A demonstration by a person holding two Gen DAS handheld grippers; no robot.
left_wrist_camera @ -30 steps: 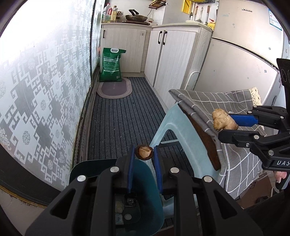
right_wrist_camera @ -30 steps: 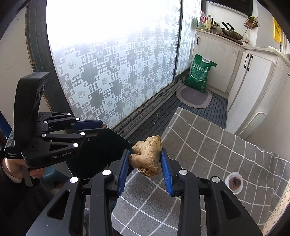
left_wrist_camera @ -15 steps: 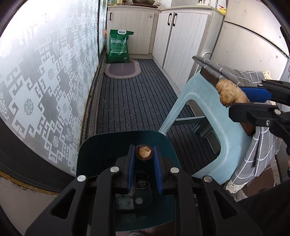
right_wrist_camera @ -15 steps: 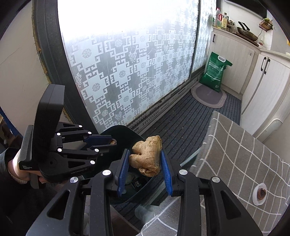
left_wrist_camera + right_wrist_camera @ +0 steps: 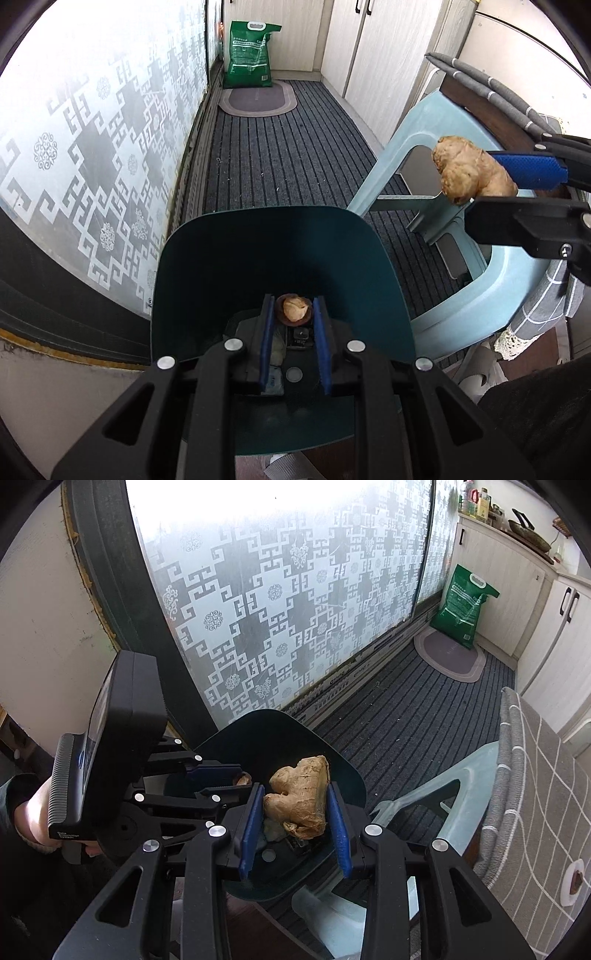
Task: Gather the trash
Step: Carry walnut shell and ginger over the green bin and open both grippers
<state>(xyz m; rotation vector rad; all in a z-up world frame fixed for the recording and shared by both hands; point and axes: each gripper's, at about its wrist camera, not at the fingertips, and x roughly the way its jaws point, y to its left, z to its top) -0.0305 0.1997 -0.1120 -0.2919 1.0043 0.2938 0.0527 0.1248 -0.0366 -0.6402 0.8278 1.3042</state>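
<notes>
- Your left gripper pinches a walnut half over the teal bin; your right gripper clamps ginger above it.
- Only the right wrist view shows your hand and a small dish on the checked cloth.

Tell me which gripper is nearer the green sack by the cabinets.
Left, as far as the views show. The left gripper hangs over the bin, which stands between it and the sack; the right gripper sits beside it, over by the stool.

You get bright daylight through the frosted window, blown out near the top; edges bend, focus stays sharp.
</notes>
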